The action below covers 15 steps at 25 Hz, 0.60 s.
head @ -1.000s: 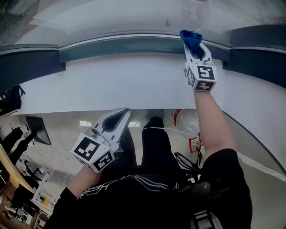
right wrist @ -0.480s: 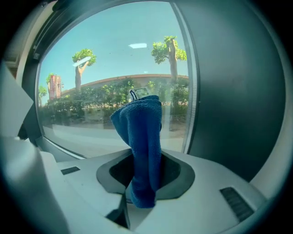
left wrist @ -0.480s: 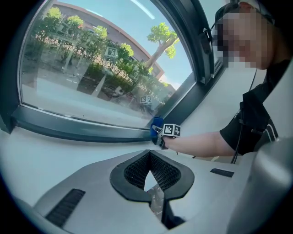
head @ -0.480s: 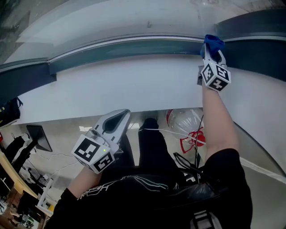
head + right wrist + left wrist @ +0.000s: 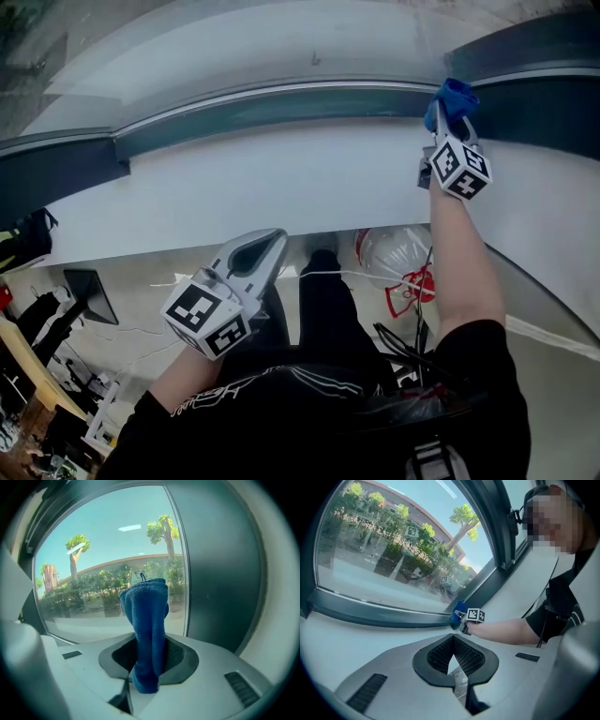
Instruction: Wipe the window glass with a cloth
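In the head view, my right gripper (image 5: 448,114) is stretched out over the white sill (image 5: 281,178), shut on a blue cloth (image 5: 452,95). The cloth meets the lower right corner of the window glass (image 5: 281,37). In the right gripper view the cloth (image 5: 146,625) stands folded upright between the jaws of the gripper (image 5: 147,667), in front of the glass (image 5: 108,564). My left gripper (image 5: 265,247) hangs low by my body, off the glass and shut on nothing. From the left gripper view, its jaws (image 5: 453,639) point at the sill, with the cloth (image 5: 458,612) far off.
A dark vertical frame post (image 5: 220,573) borders the glass on the right. A dark bottom frame rail (image 5: 281,98) runs along the sill. Below the sill, a clear plastic bag with red print (image 5: 398,258) lies on the floor. A monitor (image 5: 89,281) stands at the far left.
My right gripper has slid the cloth rightward along the bottom of the glass to the corner by the dark post. The left gripper has hardly moved.
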### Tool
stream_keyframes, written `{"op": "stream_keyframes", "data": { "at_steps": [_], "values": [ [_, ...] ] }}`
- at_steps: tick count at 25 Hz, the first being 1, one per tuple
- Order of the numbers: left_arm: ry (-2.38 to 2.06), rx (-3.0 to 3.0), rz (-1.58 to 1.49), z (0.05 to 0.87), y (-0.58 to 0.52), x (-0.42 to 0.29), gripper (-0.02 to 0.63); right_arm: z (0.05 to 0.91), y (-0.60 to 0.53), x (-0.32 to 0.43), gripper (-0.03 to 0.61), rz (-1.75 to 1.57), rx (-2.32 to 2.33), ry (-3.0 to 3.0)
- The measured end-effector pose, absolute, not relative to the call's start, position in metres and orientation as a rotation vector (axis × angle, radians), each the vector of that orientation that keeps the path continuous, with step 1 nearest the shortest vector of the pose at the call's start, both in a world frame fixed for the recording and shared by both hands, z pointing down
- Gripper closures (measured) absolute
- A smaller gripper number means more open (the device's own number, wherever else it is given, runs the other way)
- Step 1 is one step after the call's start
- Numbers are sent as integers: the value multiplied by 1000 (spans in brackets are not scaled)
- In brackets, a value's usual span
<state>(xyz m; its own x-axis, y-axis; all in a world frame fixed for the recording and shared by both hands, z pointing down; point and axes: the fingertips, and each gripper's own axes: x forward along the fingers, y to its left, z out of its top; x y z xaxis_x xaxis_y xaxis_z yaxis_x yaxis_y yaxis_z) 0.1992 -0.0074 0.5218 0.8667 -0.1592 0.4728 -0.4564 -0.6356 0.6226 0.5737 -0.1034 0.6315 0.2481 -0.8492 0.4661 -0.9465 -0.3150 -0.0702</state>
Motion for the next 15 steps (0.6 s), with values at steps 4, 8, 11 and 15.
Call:
{"op": "stream_keyframes", "data": {
  "at_steps": [4, 8, 11, 15],
  "values": [
    [-431, 2279, 440, 494, -19, 181, 609, 584, -99, 527, 485, 672, 2305, -1794],
    [-399, 2303, 375, 449, -33, 149, 609, 506, -91, 442, 485, 637, 2208, -1990],
    [-369, 2357, 360, 413, -44, 120, 609, 441, -78, 367, 485, 668, 2122, -2179],
    [-340, 2438, 349, 363, -37, 81, 609, 357, -39, 264, 485, 679, 1918, -2444]
  ]
}}
